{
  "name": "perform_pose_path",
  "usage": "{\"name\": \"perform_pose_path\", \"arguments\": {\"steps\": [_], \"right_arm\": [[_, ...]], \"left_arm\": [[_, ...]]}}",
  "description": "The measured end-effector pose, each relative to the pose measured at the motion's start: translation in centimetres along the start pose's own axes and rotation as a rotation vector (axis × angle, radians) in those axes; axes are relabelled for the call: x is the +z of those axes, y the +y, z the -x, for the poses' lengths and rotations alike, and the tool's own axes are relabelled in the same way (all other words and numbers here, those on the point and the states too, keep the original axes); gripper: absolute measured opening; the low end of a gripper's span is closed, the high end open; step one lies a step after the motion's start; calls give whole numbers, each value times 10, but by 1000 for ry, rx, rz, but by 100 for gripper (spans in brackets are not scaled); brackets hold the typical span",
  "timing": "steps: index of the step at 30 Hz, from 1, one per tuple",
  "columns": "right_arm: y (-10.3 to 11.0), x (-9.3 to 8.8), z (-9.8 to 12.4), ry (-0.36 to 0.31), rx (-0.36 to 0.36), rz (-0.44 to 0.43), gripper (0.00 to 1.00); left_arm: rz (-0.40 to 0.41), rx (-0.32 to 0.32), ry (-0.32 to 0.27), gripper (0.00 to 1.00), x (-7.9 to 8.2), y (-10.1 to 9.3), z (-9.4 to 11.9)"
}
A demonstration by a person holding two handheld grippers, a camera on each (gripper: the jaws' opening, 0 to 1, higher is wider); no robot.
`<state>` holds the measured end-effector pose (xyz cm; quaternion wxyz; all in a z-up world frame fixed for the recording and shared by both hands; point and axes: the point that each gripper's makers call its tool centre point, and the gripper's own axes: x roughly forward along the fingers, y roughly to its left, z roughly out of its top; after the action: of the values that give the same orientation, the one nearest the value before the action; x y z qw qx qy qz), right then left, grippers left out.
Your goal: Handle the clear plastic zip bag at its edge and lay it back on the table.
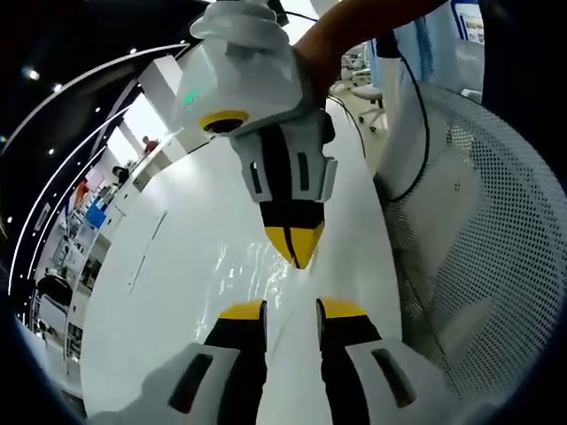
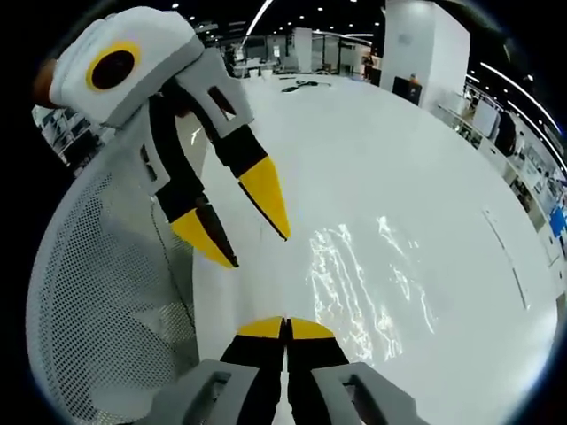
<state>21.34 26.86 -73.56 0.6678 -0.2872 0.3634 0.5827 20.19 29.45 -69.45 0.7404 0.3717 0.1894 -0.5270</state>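
Table [image 1: 177,292], white and glossy, spans both views and carries the other items. Mesh chair back [image 1: 478,266], white and perforated, stands at the table's edge; it appears at the right of the left gripper view and at the left of the right gripper view [image 2: 97,292]. Clear plastic zip bag [image 2: 372,283] lies flat on the tabletop, visible mainly as wrinkled glare; in the left gripper view its sheen [image 1: 244,266] sits ahead of the jaws.

Left gripper [image 1: 291,312] rises from the bottom of its own view with yellow-tipped jaws spread apart and nothing between them, the bag's surface showing through the gap. The same tool enters the right gripper view from the upper left [image 2: 244,226], jaws parted, its tips hovering near the bag's near edge; contact cannot be judged.

Right gripper [image 2: 285,328] has its jaws pressed together at the bottom of its own view; whether bag film is pinched between them cannot be told. In the left gripper view it descends from the top [image 1: 297,248], tips closed to a point over the bag.
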Motion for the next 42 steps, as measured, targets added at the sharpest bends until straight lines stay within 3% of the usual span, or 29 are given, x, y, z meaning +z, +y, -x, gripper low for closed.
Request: {"name": "perform_pose_path", "arguments": {"steps": [15,32,42], "right_arm": [[6,16,4,-15,-3,22,0],[2,30,11,-29,-8,57,0],[-1,31,13,-34,-38,76,0]], "left_arm": [[-64,-48,10,13,4,-15,-11],[-90,-27,41,0,-1,-9,-14],[-91,-28,41,0,-1,-10,-11]]}}
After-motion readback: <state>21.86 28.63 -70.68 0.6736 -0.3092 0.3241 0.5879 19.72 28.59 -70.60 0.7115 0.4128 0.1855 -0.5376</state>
